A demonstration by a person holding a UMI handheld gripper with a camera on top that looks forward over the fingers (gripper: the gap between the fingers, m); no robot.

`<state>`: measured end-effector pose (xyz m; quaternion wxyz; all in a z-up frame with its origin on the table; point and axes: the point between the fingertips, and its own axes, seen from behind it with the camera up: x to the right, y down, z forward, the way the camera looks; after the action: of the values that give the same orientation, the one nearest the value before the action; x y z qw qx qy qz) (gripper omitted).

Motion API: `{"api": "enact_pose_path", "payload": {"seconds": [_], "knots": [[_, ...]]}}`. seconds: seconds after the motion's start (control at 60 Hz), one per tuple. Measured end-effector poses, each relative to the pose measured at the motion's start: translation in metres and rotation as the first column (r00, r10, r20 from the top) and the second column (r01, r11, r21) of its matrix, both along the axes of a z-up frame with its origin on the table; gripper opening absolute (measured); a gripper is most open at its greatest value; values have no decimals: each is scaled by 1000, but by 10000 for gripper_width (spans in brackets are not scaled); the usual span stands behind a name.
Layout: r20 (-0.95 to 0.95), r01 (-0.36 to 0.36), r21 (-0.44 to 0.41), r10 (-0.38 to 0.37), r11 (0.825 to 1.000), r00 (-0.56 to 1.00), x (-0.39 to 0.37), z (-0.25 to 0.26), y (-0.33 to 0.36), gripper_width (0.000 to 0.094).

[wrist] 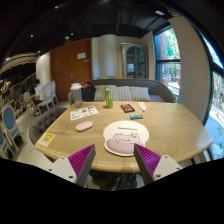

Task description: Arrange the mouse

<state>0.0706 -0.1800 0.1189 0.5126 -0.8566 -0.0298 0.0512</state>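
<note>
A pink mouse [84, 126] lies on the wooden table [165, 130], to the left of a round white mouse mat [126, 137] with a pink cat figure on it. My gripper [113, 160] is held above the table's near edge, just short of the mat. Its fingers are open with nothing between them. The purple pads [82, 159] show at both sides. The mouse is beyond the left finger.
On the table stand a green bottle [109, 98], a white jug [76, 95], a paper sheet [84, 113], a yellow card [45, 139], a dark box [127, 107] and a small blue thing [136, 116]. Chairs stand at the left. Windows are at the right.
</note>
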Motion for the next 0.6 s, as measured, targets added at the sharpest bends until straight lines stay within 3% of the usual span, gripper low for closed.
{"api": "enact_pose_path", "payload": {"seconds": [0.333, 0.6], "knots": [[25, -116, -59, 117, 992, 993, -86, -53, 60, 838], [31, -189, -114, 194, 975, 981, -161, -91, 126, 829]]}}
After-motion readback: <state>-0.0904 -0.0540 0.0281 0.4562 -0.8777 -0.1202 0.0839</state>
